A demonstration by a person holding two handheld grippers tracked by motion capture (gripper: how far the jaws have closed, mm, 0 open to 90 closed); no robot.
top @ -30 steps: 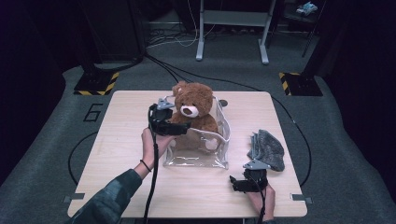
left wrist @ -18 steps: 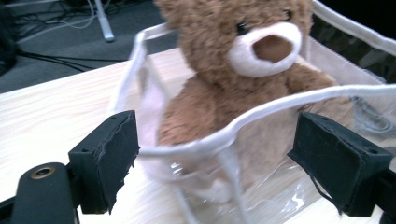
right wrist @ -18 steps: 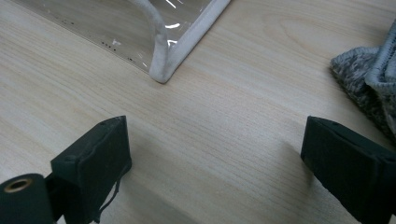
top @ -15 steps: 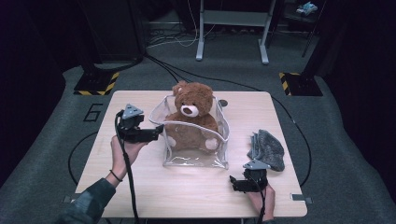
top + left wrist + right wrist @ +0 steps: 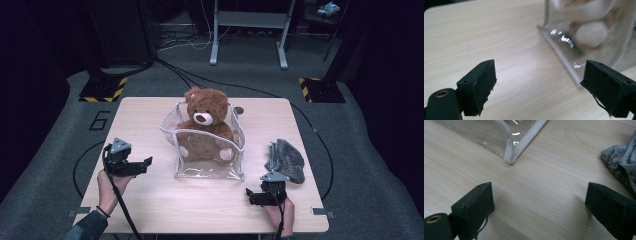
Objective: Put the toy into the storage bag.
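The teddy bear (image 5: 207, 125) is sat inside the clear bag (image 5: 210, 167) mid-surface (image 5: 150, 210). Left hand-held gripper (image 5: 145, 164), jaws just widened and empty, is parked left of the bag; the right hand-held gripper (image 5: 248, 196) is spread wide too. Next, the grey cloth (image 5: 287, 159) is probably best pinched at its edge.

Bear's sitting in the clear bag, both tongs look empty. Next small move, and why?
Probably bring the right tongs toward the grey knit cloth lying beside them. The teddy bear already sits upright in the clear bag, the left tongs are open over bare table left of the bag, and the cloth is the one item left loose.
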